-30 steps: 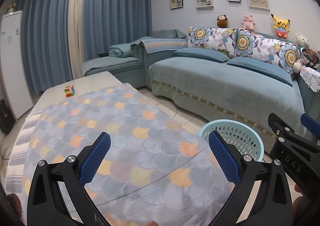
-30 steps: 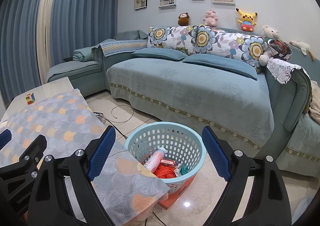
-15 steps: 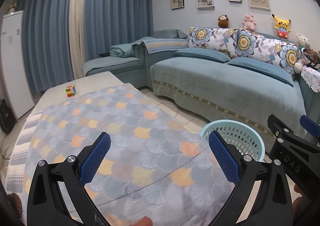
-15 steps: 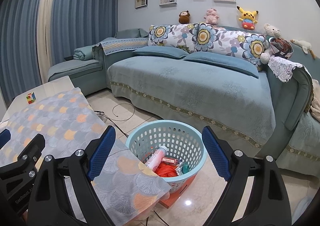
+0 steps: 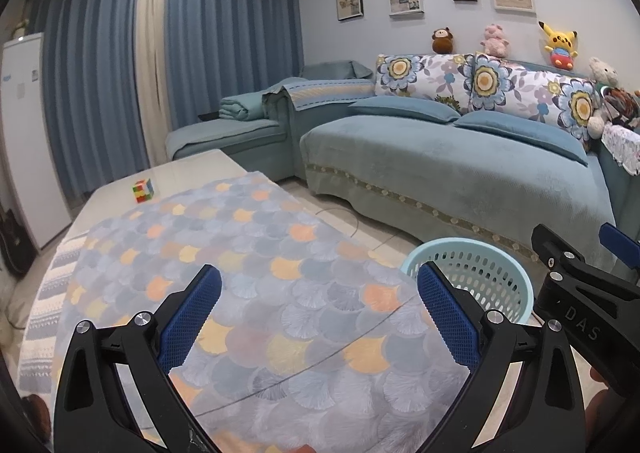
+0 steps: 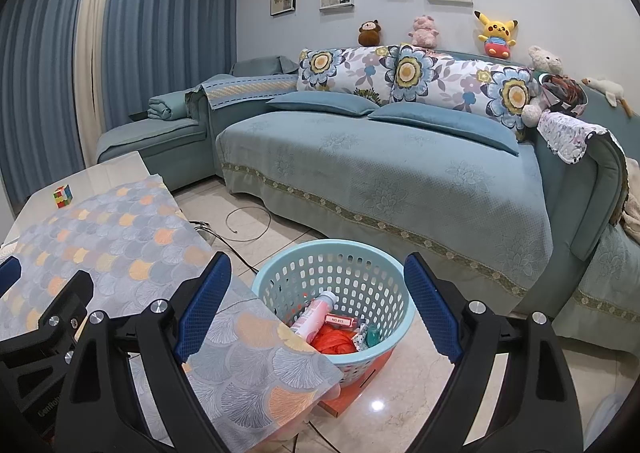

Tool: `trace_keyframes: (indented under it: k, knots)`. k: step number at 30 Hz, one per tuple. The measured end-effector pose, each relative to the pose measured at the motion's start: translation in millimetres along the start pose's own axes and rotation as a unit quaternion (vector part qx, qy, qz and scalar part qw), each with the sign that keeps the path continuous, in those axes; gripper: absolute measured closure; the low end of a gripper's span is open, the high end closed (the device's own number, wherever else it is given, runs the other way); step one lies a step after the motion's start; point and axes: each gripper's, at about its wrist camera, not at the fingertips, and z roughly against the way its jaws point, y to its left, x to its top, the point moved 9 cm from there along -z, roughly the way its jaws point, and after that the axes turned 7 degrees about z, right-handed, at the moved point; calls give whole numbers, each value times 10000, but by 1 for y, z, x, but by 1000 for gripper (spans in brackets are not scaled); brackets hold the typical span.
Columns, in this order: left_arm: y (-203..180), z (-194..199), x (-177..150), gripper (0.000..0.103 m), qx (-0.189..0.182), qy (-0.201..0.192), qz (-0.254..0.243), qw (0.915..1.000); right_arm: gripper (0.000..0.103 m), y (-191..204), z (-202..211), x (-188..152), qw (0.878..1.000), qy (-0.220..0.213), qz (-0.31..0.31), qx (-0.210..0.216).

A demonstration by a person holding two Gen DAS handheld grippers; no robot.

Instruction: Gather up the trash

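A light blue perforated basket [image 6: 384, 285] stands on the floor beside the table's near corner; it also shows in the left wrist view [image 5: 492, 273]. Inside lie a pink-white bottle [image 6: 316, 317], an orange bag [image 6: 334, 339], a red-labelled wrapper [image 6: 340, 320] and a small teal piece [image 6: 371, 335]. My right gripper [image 6: 318, 313] is open and empty, above and in front of the basket. My left gripper [image 5: 320, 319] is open and empty over the scale-patterned tablecloth [image 5: 248, 253]. The right gripper's body [image 5: 580, 301] shows at the left view's right edge.
A Rubik's cube [image 5: 143, 190] sits on the table's bare far end [image 5: 192, 169]. A teal sofa [image 6: 380, 173] with floral cushions and plush toys lies beyond the basket. A cable [image 6: 248, 221] lies on the tiled floor. A white fridge [image 5: 24, 141] stands at left.
Both grippers have risen and drawn back very slightly, still open. The basket and its contents have not moved.
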Motion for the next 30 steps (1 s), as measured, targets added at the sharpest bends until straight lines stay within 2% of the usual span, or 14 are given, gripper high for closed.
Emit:
trace_keyframes:
  k: [25, 30]
  knots:
    - [-1, -2, 1, 8, 71, 14, -51, 10000, 19, 0, -3, -2, 10000, 28, -24, 28]
    - [4, -1, 1, 8, 61, 56, 182, 9998, 19, 0, -2, -2, 10000, 19, -16, 27]
